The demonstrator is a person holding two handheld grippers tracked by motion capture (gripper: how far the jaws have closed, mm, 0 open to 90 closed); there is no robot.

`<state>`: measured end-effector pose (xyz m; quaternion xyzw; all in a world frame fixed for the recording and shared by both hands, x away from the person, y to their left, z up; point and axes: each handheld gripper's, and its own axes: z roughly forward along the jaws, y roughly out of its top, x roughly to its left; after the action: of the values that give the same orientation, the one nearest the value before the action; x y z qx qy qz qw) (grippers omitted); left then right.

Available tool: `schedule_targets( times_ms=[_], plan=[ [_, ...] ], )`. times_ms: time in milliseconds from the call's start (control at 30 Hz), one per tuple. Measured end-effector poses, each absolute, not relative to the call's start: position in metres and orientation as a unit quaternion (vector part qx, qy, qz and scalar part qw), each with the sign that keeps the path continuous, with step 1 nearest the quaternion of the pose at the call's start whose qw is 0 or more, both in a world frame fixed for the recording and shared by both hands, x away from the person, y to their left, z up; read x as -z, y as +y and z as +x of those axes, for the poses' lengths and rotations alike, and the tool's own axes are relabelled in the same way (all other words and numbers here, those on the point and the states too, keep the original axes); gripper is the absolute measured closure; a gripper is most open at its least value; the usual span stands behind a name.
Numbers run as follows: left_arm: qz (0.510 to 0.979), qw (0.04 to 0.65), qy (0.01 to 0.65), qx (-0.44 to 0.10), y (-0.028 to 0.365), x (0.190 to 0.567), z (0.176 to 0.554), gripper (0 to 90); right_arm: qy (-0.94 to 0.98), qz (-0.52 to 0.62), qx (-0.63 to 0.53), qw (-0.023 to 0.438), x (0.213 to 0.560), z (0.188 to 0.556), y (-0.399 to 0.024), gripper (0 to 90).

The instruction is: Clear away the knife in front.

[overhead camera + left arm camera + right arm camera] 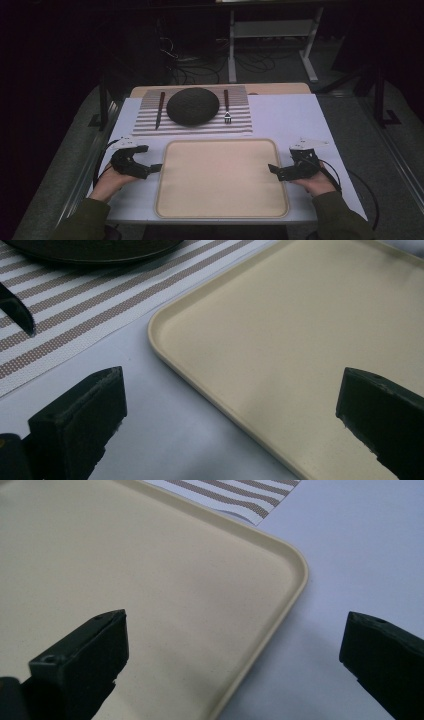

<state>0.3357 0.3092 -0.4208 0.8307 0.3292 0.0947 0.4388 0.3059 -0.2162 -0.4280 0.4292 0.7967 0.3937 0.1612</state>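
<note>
With both jaws spread wide & empty, left gripper (150, 169) and right gripper (276, 171) flank the flat beige plastic tray (222, 212), lying btw them; each faces inward at its nearest side rim, equally near.

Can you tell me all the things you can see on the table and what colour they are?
tray: one, cream, bare, at the near middle of the table, between the two grippers
placemat: one, brown and white stripes, behind the tray
plate: one, dark, round, in the middle of the placemat
knife: one, dark, on the placemat left of the plate
fork: one, dark handle with pale tines, on the placemat right of the plate
table: one, white top
left gripper: one, black, jaws open, at the tray's left edge
right gripper: one, black, jaws open, at the tray's right edge
sleeves: two, dark green, at the near edge
</note>
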Motion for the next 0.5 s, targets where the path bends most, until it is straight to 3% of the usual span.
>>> schedule_targets(
  times_ms=[500],
  plan=[
    [0.827, 0.437, 0.338, -0.103, 0.3107, 0.4185, 0.3375, 0.0, 0.797, 0.427, -0.396, 0.160, 0.4281, 0.3071, -0.2149, 0.0]
  ],
)
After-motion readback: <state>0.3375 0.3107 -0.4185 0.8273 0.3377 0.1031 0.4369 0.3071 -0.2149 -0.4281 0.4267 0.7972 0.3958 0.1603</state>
